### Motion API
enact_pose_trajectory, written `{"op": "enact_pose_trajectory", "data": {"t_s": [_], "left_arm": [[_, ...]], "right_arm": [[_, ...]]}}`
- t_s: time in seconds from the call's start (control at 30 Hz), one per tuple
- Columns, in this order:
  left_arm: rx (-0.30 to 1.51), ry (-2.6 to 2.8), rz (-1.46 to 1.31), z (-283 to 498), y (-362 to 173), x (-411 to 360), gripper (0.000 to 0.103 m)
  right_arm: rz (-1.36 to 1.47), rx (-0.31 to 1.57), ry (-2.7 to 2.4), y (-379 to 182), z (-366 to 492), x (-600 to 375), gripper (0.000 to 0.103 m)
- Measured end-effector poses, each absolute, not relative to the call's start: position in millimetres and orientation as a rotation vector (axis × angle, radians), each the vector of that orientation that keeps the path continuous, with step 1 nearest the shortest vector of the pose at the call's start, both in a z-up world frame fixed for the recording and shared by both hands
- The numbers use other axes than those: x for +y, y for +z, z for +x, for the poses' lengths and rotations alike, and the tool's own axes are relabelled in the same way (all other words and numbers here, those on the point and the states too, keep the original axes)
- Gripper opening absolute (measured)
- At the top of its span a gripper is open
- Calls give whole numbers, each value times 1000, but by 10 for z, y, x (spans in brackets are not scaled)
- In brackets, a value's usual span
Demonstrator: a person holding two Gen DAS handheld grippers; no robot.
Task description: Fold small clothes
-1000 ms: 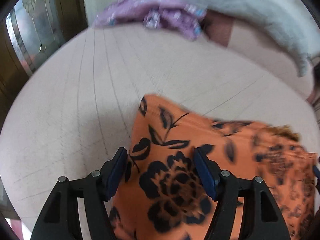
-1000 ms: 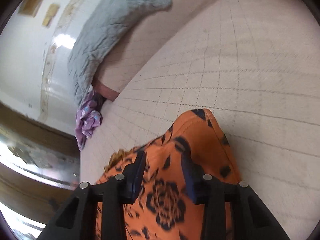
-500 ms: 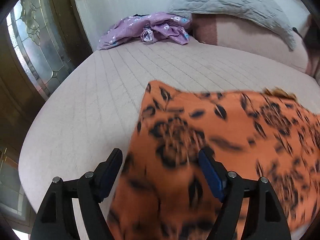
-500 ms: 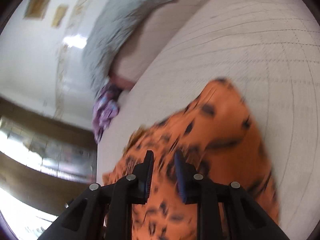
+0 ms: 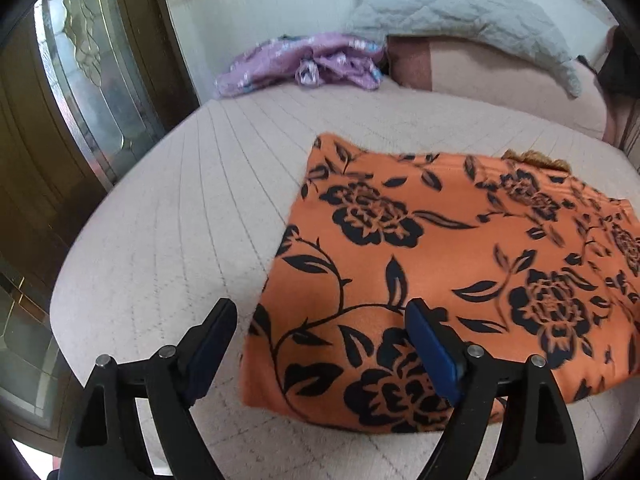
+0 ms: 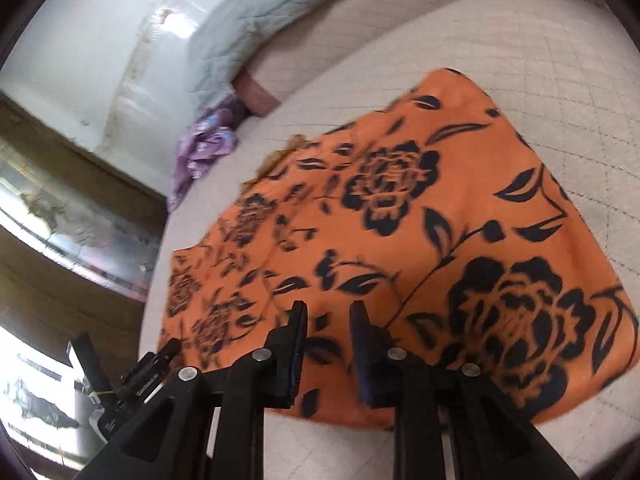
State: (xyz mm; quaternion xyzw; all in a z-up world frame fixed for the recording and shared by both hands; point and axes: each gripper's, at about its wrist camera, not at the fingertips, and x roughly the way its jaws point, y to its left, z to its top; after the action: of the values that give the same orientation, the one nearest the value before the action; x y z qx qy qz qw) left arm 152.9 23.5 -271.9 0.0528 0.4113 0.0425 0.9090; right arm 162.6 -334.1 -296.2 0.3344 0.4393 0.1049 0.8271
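An orange garment with a black flower print (image 5: pixel 440 264) lies folded flat on the pale quilted bed (image 5: pixel 168 240). It also shows in the right wrist view (image 6: pixel 420 220). My left gripper (image 5: pixel 320 344) is open wide and empty, raised above the garment's near left edge. My right gripper (image 6: pixel 328 332) is open with a narrow gap, above the garment's near edge and holding nothing. The other gripper's black body (image 6: pixel 120 384) shows at the lower left of the right wrist view.
A crumpled purple garment (image 5: pixel 304 64) lies at the far side of the bed by the wall. A grey quilted pillow (image 5: pixel 460 16) and a pink cushion (image 5: pixel 500 76) lie behind it. A wooden door with patterned glass (image 5: pixel 88 92) stands to the left.
Both grippers have let go of the orange garment and pulled back and up from it. The garment now lies spread flat on the bed.
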Motion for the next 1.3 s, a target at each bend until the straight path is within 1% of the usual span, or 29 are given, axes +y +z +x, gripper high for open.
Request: {"op": "enact_pose_trajectory", "data": {"t_s": [0.17, 0.27, 0.33, 0.47, 0.97, 1.13, 1.3], "left_arm": [[791, 57, 99, 1367, -2585, 164, 86], [815, 39, 119, 1392, -2694, 111, 86], [866, 54, 146, 1500, -2872, 84, 86], [840, 70, 173, 1502, -2909, 26, 87], [813, 45, 138, 1620, -2916, 48, 88], [811, 37, 142, 1651, -2953, 41, 92], [792, 41, 129, 1666, -3033, 38, 103]], "right_arm": [[617, 943, 305, -2930, 1643, -2995, 25], [589, 1001, 289, -3074, 1719, -2862, 24], [636, 994, 299, -3128, 1733, -2917, 24], [722, 1004, 321, -3189, 1733, -3023, 24], [682, 979, 320, -3191, 1767, -2968, 24], [675, 976, 320, -3195, 1793, -2968, 24], [641, 967, 313, -3180, 1793, -2932, 24]]}}
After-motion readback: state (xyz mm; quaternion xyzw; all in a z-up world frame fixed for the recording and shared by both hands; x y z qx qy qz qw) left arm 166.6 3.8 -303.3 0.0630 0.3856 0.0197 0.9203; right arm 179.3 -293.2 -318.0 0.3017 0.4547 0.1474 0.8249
